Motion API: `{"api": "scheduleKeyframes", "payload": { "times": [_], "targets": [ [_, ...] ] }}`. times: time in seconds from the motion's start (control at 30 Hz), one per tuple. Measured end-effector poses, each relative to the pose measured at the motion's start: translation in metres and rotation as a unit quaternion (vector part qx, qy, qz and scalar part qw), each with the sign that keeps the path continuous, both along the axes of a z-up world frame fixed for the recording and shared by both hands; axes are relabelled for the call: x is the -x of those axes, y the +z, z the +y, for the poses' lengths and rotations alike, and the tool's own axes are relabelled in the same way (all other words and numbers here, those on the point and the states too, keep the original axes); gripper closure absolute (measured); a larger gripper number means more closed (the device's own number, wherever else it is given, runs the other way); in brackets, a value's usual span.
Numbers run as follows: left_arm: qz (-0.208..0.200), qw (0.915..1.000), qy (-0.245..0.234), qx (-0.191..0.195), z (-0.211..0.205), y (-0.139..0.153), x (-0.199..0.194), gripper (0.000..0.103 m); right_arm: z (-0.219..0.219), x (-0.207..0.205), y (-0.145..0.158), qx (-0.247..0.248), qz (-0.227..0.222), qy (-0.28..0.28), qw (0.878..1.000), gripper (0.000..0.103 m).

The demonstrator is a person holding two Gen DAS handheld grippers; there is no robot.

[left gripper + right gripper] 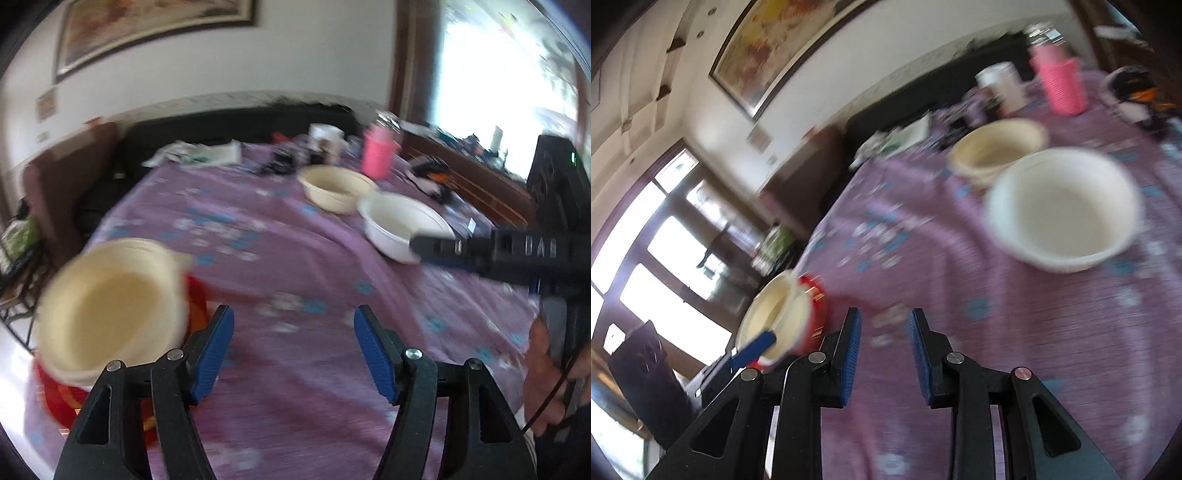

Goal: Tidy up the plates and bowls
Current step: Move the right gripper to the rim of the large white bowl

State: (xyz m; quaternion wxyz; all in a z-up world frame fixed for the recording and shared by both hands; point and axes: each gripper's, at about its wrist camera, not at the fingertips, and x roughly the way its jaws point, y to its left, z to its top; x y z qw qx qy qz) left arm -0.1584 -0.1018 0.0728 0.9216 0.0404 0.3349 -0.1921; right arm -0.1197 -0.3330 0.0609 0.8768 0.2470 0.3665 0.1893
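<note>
At the near left of the purple-clothed table, a cream bowl (110,310) sits on red dishes (59,398). My left gripper (293,325) stands open just right of it, nothing between its blue pads. Farther right are a second cream bowl (334,186) and a white bowl (399,221), side by side. In the right wrist view, my right gripper (885,317) is open with a narrow empty gap over bare cloth. The white bowl (1060,210) lies ahead to its right, the cream bowl (997,151) behind that. The stacked cream bowl (775,317) is at its left.
A pink cup (378,155), a white mug (327,142), papers and small clutter crowd the table's far edge. The purple tablecloth (295,258) lies bare between the bowls. A dark sofa stands behind the table. A person's hand (543,369) holds the right gripper's handle.
</note>
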Motion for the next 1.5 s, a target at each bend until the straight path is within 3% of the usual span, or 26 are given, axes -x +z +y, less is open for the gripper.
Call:
{"api": "scheduleKeyframes", "payload": {
  "times": [0.1, 0.33, 0.57, 0.73, 0.9, 1.03, 1.27, 1.43, 1.5],
  "targets": [
    [0.026, 0.9993, -0.026, 0.001, -0.027, -0.015, -0.008, 0.036, -0.038, 0.008, -0.002, 0.004, -0.006, -0.052, 0.999, 0.074],
    [0.044, 0.9986, -0.024, -0.016, -0.065, -0.038, -0.036, 0.036, -0.111, 0.02, -0.017, 0.0, 0.0, -0.149, 0.989, 0.074],
    [0.048, 0.9987, -0.009, -0.016, -0.072, -0.043, -0.056, 0.036, -0.146, 0.016, -0.041, -0.002, 0.011, -0.192, 0.981, 0.074],
    [0.063, 0.9979, 0.007, -0.011, -0.068, -0.046, -0.062, 0.036, -0.151, 0.011, -0.048, -0.019, -0.001, -0.184, 0.983, 0.074],
    [0.055, 0.998, -0.001, -0.032, -0.077, -0.047, -0.059, 0.035, -0.149, 0.015, -0.047, -0.028, -0.022, -0.174, 0.984, 0.072],
    [0.055, 0.9976, -0.008, -0.04, -0.08, -0.047, -0.059, 0.032, -0.146, 0.021, -0.042, -0.028, -0.048, -0.163, 0.985, 0.055],
    [0.059, 0.9975, -0.019, -0.034, -0.082, -0.047, -0.06, 0.031, -0.146, 0.01, -0.047, -0.019, -0.004, -0.164, 0.986, 0.055],
    [0.046, 0.9981, -0.029, -0.028, -0.082, -0.044, -0.054, 0.031, -0.153, -0.003, -0.043, -0.043, 0.018, -0.178, 0.983, 0.055],
    [0.042, 0.9982, -0.033, -0.027, -0.083, -0.043, -0.052, 0.029, -0.149, -0.014, -0.039, -0.027, 0.033, -0.185, 0.982, 0.055]
  ]
}}
